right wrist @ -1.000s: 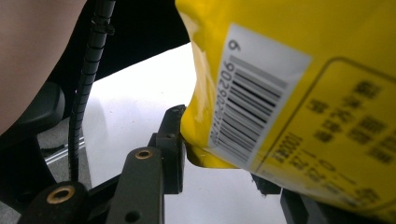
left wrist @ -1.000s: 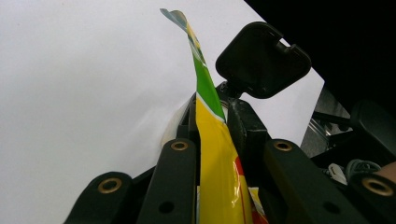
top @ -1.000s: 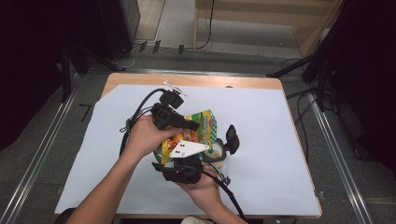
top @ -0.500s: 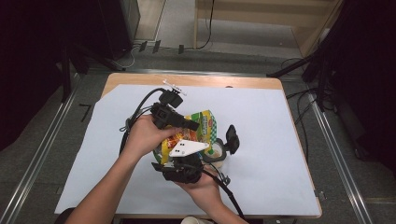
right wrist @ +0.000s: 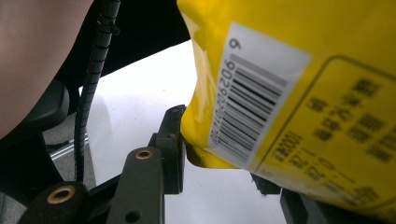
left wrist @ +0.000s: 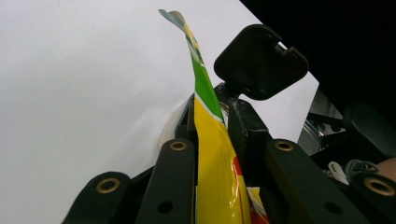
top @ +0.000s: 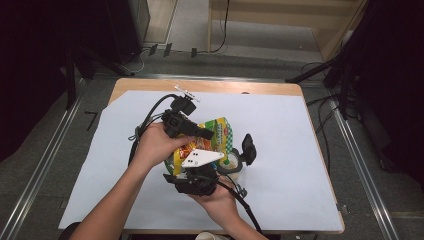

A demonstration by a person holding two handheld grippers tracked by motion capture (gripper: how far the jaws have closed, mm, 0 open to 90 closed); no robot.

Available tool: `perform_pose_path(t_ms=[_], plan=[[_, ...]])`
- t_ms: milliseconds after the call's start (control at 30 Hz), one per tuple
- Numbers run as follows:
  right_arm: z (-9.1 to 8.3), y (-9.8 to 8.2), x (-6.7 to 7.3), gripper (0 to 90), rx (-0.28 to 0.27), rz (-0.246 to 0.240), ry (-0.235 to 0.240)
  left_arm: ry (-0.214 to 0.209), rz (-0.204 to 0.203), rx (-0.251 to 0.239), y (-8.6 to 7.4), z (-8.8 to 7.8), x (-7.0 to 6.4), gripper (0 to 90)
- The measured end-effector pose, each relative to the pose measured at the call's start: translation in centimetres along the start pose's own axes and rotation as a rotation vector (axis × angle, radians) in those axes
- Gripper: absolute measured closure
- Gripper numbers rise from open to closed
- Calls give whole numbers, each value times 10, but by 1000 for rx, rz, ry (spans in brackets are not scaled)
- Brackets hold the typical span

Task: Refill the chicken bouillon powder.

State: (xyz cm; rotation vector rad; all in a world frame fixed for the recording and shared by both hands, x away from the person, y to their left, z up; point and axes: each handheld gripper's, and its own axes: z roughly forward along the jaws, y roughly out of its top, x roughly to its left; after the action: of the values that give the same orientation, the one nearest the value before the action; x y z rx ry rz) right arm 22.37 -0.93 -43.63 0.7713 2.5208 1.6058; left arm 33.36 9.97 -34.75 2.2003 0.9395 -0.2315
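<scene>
A yellow and green snack bag point(top: 219, 134) is held above the table's middle. My left gripper point(top: 206, 134) comes in from the left and is shut on it. In the left gripper view the bag point(left wrist: 215, 172) stands edge-on, pinched between the jaws of the left gripper point(left wrist: 212, 112). My right gripper point(top: 234, 157) reaches up from below, its far jaw beside the bag's right edge. A pale round thing point(top: 232, 163) lies between those jaws. In the right gripper view the bag's barcoded back point(right wrist: 261, 102) covers the right gripper point(right wrist: 219, 154); one jaw touches its lower corner and the other is hidden.
A white sheet point(top: 310, 150) covers the wooden table point(top: 150, 85). Black cables trail from both grippers, one looping off to the left point(top: 142, 132). Metal rails run along both sides of the table, and dark equipment stands behind it.
</scene>
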Motion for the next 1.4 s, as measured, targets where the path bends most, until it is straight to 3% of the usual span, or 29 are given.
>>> perform_pose_path(t_ms=[900,1400], plan=[[-2,-3,-5,628,9,2,5,-23,-14,6,1,7,4,799],[-1,-2,-2,629,12,-7,10,-5,-9,-7,-2,3,1,799]])
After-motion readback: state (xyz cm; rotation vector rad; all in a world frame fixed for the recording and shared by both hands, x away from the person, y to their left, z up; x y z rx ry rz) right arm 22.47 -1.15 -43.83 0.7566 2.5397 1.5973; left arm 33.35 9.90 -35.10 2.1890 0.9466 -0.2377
